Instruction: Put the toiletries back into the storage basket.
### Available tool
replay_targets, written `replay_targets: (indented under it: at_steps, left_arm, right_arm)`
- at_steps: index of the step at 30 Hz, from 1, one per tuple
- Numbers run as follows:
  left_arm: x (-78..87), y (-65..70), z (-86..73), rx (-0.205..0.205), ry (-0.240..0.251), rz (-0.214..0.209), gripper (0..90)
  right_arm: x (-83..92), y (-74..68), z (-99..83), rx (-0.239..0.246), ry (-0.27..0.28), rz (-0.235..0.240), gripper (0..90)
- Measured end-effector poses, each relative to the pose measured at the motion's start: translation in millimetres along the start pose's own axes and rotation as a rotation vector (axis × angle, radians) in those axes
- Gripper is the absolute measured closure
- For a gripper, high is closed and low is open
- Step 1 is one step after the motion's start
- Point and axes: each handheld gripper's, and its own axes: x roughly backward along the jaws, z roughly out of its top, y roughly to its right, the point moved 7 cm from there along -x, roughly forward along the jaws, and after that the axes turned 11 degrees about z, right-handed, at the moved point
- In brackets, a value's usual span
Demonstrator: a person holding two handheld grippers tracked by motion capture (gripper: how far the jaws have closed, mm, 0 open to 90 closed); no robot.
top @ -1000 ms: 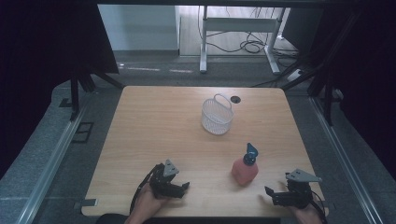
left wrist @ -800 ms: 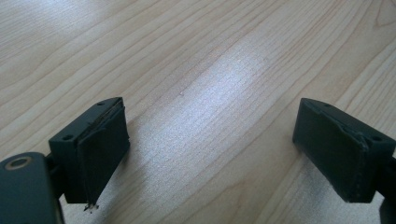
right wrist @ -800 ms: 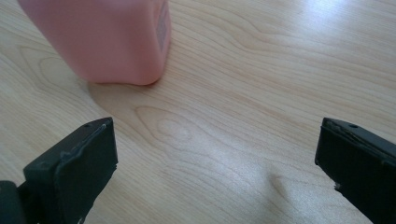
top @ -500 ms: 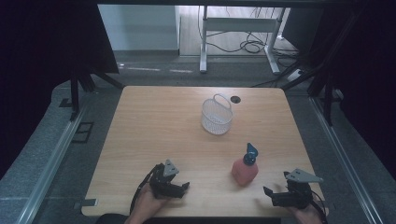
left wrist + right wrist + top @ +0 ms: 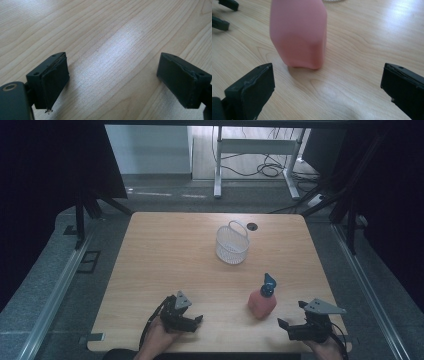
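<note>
While parked near the table's (image 5: 150, 270) front edge, nothing gripped yet: right gripper (image 5: 329, 92) spread wide, facing the upright pink spray bottle (image 5: 262, 301) just ahead; left gripper (image 5: 112, 82) spread over bare wood. Likely remaining: closing on the bottle, carrying it toward the white basket (image 5: 232, 243), well apart.

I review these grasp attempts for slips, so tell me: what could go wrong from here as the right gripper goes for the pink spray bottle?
1. The pink spray bottle stands upright and tall; a jaw of the open right gripper clipping it off-centre might tip it.
2. Its body looks smooth and rounded in the right gripper view, so it may slip.
3. The white basket stands farther back, so a carry there could knock it.
</note>
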Motion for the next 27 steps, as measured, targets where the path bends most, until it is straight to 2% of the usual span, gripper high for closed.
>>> replay_targets:
  at_steps: [5, 17, 27]
  left_arm:
    - [0.0, 0.0, 0.0, 0.0, 0.0, 0.0, 10.2]
    - [0.0, 0.0, 0.0, 0.001, 0.0, 0.001, 10.2]
    - [0.1, -0.1, -0.1, -0.002, -0.001, 0.001, 10.2]
  right_arm:
    - [-1.6, -7.3, 8.9, 0.01, 0.017, 0.033, 0.0]
    - [-7.5, -16.8, 26.6, 0.024, 0.021, 0.069, 0.6]
    - [-12.1, -23.2, 48.3, 0.024, 0.025, 0.096, 8.5]
